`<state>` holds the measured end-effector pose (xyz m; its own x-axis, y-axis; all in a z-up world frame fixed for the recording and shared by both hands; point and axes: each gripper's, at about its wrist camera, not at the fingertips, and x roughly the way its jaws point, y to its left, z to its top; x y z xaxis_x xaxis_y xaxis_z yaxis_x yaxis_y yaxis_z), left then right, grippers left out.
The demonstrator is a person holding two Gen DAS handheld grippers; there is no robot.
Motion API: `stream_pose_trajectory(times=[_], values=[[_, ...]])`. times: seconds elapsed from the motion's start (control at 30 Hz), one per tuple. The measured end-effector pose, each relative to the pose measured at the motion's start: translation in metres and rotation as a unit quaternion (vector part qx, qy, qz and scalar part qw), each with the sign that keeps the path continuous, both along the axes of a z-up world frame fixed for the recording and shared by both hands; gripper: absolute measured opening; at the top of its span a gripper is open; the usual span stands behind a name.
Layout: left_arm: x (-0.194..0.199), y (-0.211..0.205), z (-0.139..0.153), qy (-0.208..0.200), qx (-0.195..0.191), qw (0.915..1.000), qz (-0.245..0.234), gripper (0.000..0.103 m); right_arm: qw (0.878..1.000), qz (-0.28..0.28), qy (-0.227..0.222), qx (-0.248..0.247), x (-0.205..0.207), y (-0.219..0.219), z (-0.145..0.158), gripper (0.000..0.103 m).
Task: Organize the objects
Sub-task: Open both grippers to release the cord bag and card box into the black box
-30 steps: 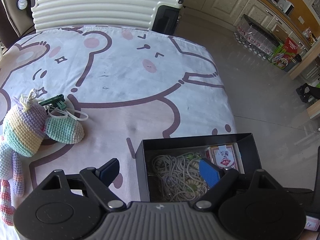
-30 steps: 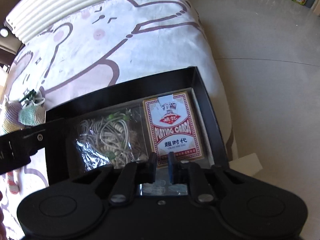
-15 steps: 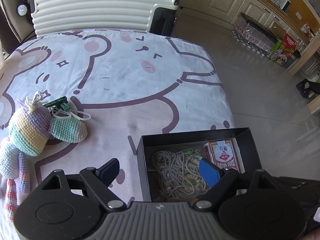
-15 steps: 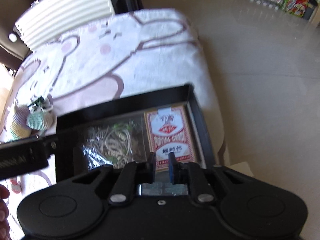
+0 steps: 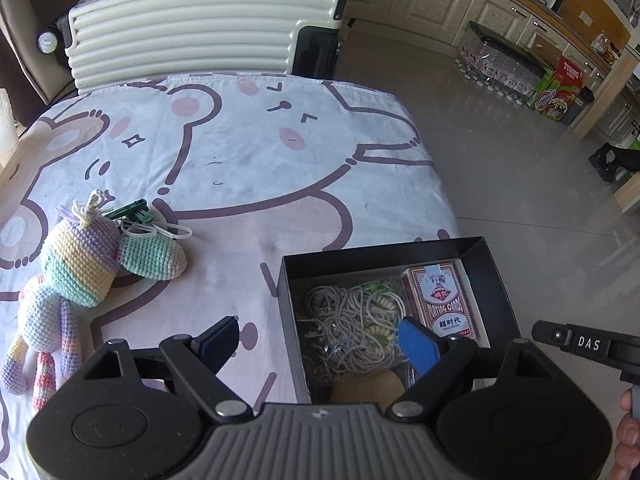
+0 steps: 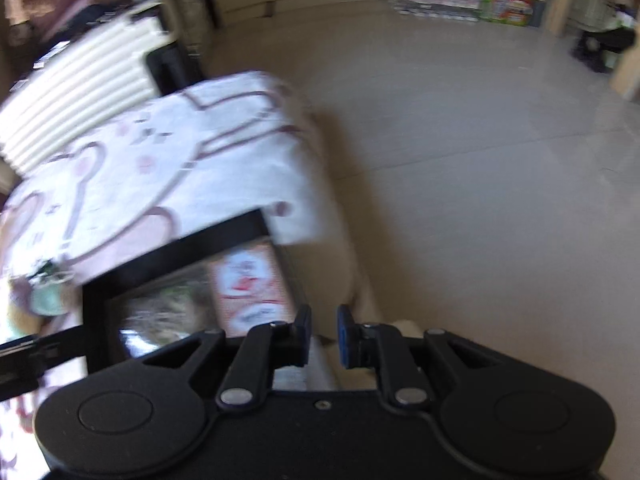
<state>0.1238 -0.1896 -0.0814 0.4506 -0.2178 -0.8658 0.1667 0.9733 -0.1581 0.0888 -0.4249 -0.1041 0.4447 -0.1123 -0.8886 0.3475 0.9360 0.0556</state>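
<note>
An open black box (image 5: 384, 254) sits at the table's near right corner. Inside lie a tangled pale cord bundle (image 5: 352, 320), a red playing-card pack (image 5: 440, 300) and a round tan thing (image 5: 368, 388) at the near wall. My left gripper (image 5: 316, 342) hangs open above the box's left wall, one finger (image 5: 216, 340) outside and the blue pad (image 5: 418, 344) over the cords, gripping nothing. My right gripper (image 6: 323, 322) is shut and empty, above the box's (image 6: 180, 248) right end; its view is blurred. The card pack (image 6: 248, 280) shows just left of its fingers.
A crocheted pastel unicorn (image 5: 76, 268), a green clip (image 5: 132, 210) and white cable ties (image 5: 160, 232) lie at the table's left on the bear-print cloth (image 5: 240, 160). A cream suitcase (image 5: 200, 28) stands behind the table. Tiled floor (image 6: 480, 160) drops off right. A hand (image 5: 628, 420) shows at lower right.
The right gripper rose and swung right, so the box slid to the lower left of its now blurred view. The left gripper lifted slightly. Neither pair of jaws changed.
</note>
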Motion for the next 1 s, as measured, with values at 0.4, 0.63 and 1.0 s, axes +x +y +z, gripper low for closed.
stream_pose_trajectory(times=[0.4,0.63,1.0], values=[[-0.008,0.002,0.002,0.000,0.020,0.9998,0.000,0.087,0.996,0.013,0.087,0.035,-0.017,-0.014,-0.033,0.012],[-0.014,0.005,0.006,-0.004,0.025,0.9997,0.001,0.087,0.994,0.026,0.098,0.051,-0.021,-0.006,-0.032,0.010],[-0.031,0.009,0.019,-0.019,0.036,0.9992,0.000,0.087,0.997,0.064,0.010,0.031,-0.037,0.015,0.021,0.024]])
